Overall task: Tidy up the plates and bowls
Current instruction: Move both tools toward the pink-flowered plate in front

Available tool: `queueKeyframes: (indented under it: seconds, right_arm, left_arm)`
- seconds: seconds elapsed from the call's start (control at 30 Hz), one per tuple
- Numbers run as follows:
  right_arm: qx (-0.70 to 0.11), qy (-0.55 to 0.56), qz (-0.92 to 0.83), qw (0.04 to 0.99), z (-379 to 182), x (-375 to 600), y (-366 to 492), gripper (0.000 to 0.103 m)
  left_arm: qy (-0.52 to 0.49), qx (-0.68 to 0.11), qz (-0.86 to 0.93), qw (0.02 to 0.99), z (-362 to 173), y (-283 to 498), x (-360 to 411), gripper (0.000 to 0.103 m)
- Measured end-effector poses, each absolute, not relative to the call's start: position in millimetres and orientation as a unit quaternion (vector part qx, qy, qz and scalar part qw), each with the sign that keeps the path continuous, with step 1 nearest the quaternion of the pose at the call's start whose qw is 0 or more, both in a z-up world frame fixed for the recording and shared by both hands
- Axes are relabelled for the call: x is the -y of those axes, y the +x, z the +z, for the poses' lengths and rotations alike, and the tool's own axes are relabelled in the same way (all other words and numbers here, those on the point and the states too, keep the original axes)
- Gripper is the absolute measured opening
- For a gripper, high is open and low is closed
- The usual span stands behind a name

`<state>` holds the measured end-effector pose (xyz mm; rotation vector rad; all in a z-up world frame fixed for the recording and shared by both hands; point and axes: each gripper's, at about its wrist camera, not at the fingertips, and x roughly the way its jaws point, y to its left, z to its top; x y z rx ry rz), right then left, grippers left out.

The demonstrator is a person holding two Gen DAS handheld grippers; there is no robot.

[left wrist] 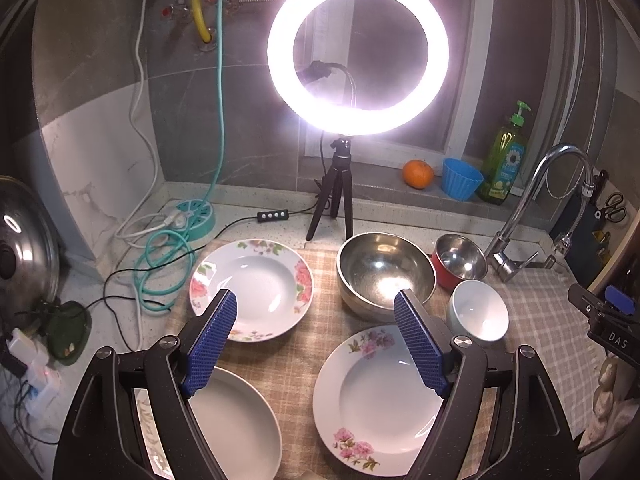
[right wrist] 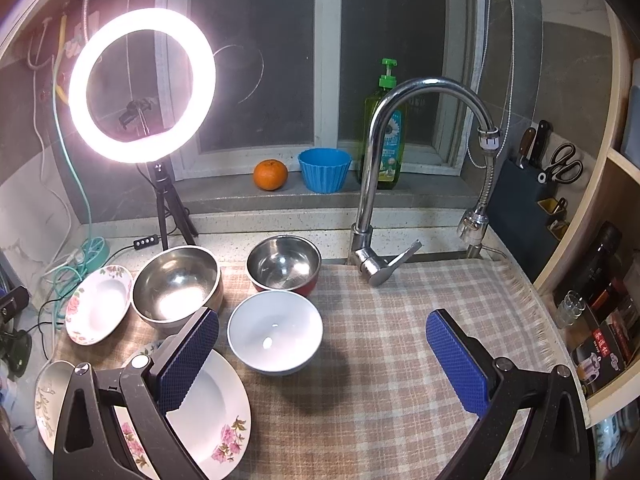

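Left-wrist view, L to R. Pot lid point(left wrist: 24, 248) noted at far left edge. Teal power strip point(left wrist: 196, 216) w/ coiled teal cable lies on counter beside tripod of lit ring light point(left wrist: 358, 52).

On checked cloth point(left wrist: 540, 312): red-flowered plate point(left wrist: 252, 288) at rear left; plain white plate point(left wrist: 236, 424) at front left, partly hidden by a gripper finger; pink-flowered plate point(left wrist: 376, 396) at front centre. Large steel bowl point(left wrist: 386, 272) stands behind that plate. Red-walled steel bowl point(left wrist: 460, 260) sits just right of large bowl; white bowl point(left wrist: 478, 316) sits in front of it, close beside both, contact not determinable. All dishes upright, none stacked.

Left gripper point(left wrist: 316, 300) is held wide apart above cloth, nothing between blue pads; it hangs between red-flowered plate and large steel bowl.

On sill: orange point(left wrist: 418, 174), blue cup point(left wrist: 462, 178), green soap bottle point(left wrist: 504, 160). Faucet point(left wrist: 540, 208) at right.

Right-wrist view. Right gripper point(right wrist: 322, 322) is also spread wide, empty, w/ white bowl seen between its pads; left pad overlaps the pink-flowered plate in view. Right part of cloth is bare. Knife block w/ scissors point(right wrist: 564, 164) noted on far right wall.
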<state>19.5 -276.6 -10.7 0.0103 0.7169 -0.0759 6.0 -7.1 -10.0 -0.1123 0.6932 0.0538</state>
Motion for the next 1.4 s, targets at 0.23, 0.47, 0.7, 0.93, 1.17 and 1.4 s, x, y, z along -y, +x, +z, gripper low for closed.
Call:
queueKeyframes:
  seconds: [0.23, 0.47, 0.7, 0.93, 1.17, 1.4]
  right_arm:
    - [-0.358, 0.003, -0.035, 0.933, -16.5, 273.5, 18.7, 0.103]
    - [-0.363, 0.0, -0.028, 0.931, -20.3, 268.8, 18.7, 0.103]
    - [-0.366, -0.004, -0.02, 0.93, -23.8, 265.5, 19.3, 0.103]
    - [-0.373, -0.003, -0.006, 0.928, -30.2, 263.4, 21.6, 0.103]
    - [-0.385, -0.003, 0.014, 0.923, -39.0, 260.3, 25.0, 0.103]
    - [-0.399, -0.002, 0.03, 0.917, -47.7, 259.7, 27.0, 0.102]
  left_arm:
    - [-0.056, -0.348, 0.023, 0.935, -15.5, 4.1, 6.5, 0.081]
    - [-0.057, -0.355, 0.021, 0.933, -19.4, 2.8, 5.3, 0.081]
    - [-0.056, -0.358, 0.021, 0.932, -21.8, 3.1, 6.2, 0.081]
    - [-0.05, -0.364, 0.019, 0.93, -26.3, 5.5, 7.2, 0.081]
    - [-0.049, -0.371, 0.019, 0.927, -32.8, 8.7, 6.4, 0.081]
    - [-0.048, -0.38, 0.019, 0.923, -40.3, 10.8, 4.5, 0.081]
